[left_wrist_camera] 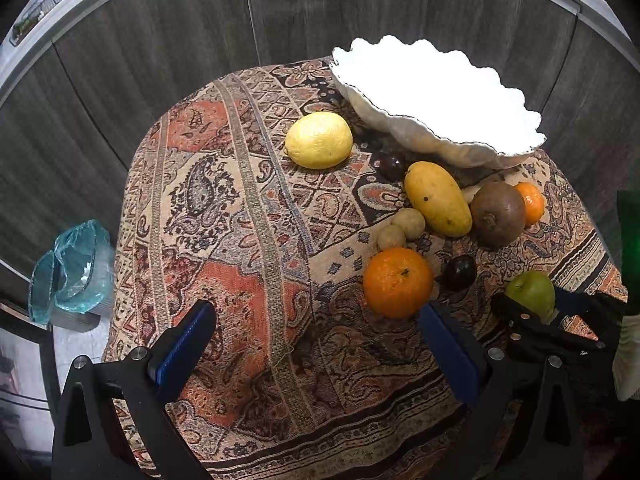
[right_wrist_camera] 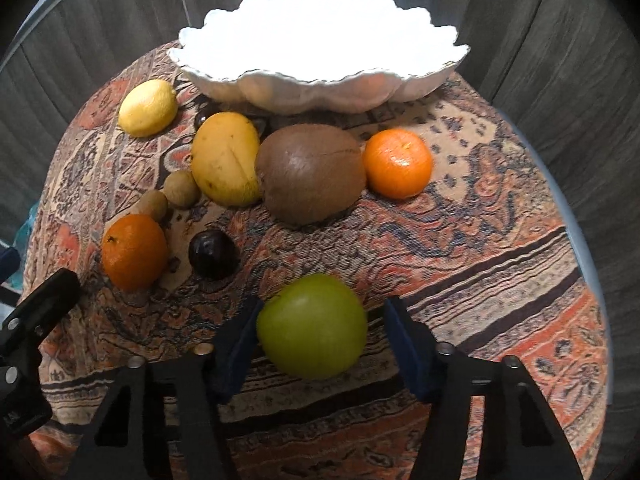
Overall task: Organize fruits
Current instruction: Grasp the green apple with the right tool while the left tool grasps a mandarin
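Note:
A white scalloped bowl (right_wrist_camera: 320, 76) stands at the far side of the patterned tablecloth (left_wrist_camera: 240, 220); it also shows in the left wrist view (left_wrist_camera: 436, 120). In front of it lie a lemon (left_wrist_camera: 319, 140), a mango (right_wrist_camera: 225, 158), a brown coconut (right_wrist_camera: 312, 174), two oranges (right_wrist_camera: 398, 163) (right_wrist_camera: 134, 252), two dark plums (right_wrist_camera: 213, 254) (left_wrist_camera: 390, 165) and two small brown fruits (right_wrist_camera: 182, 188). My right gripper (right_wrist_camera: 320, 332) is open, its blue pads either side of a green apple (right_wrist_camera: 312, 326), with a gap at the right pad. My left gripper (left_wrist_camera: 316, 336) is open and empty, just before the near orange (left_wrist_camera: 398, 282).
Grey wood-grain panels surround the round table. A bin with a blue plastic liner (left_wrist_camera: 70, 272) stands on the floor to the left. The table's edge falls away on all sides.

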`<state>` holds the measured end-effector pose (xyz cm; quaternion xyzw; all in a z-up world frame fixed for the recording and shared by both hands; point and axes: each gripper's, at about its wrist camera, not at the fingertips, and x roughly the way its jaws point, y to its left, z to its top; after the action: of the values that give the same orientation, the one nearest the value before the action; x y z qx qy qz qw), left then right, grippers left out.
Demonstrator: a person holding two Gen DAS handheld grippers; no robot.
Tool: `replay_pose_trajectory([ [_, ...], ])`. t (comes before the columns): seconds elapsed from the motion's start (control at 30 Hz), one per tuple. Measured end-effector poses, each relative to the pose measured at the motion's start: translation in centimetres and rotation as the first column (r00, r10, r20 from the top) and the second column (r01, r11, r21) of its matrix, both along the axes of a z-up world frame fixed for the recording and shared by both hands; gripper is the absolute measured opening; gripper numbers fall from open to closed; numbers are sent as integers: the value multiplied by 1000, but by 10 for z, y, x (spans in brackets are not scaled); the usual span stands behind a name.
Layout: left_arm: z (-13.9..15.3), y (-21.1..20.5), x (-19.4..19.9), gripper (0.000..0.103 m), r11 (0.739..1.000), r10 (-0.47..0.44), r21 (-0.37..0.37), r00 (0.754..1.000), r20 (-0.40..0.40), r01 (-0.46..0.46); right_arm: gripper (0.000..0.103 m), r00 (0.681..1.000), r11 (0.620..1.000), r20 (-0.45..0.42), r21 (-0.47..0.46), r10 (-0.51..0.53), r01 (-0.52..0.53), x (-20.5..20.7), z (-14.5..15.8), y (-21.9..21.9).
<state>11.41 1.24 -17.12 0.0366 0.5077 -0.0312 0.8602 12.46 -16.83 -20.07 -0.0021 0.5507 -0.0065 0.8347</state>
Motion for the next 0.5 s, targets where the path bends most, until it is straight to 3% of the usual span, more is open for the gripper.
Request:
replay_pose_trajectory([
  [0.3, -6, -16, 6, 103, 999, -49, -25, 999, -16, 49, 50, 998, 999, 45, 1, -33, 33, -7, 14, -12],
  [0.5, -15, -33, 17, 95, 995, -93, -34, 995, -34, 92, 50, 994, 997, 75, -13, -77, 78, -4, 22, -25],
])
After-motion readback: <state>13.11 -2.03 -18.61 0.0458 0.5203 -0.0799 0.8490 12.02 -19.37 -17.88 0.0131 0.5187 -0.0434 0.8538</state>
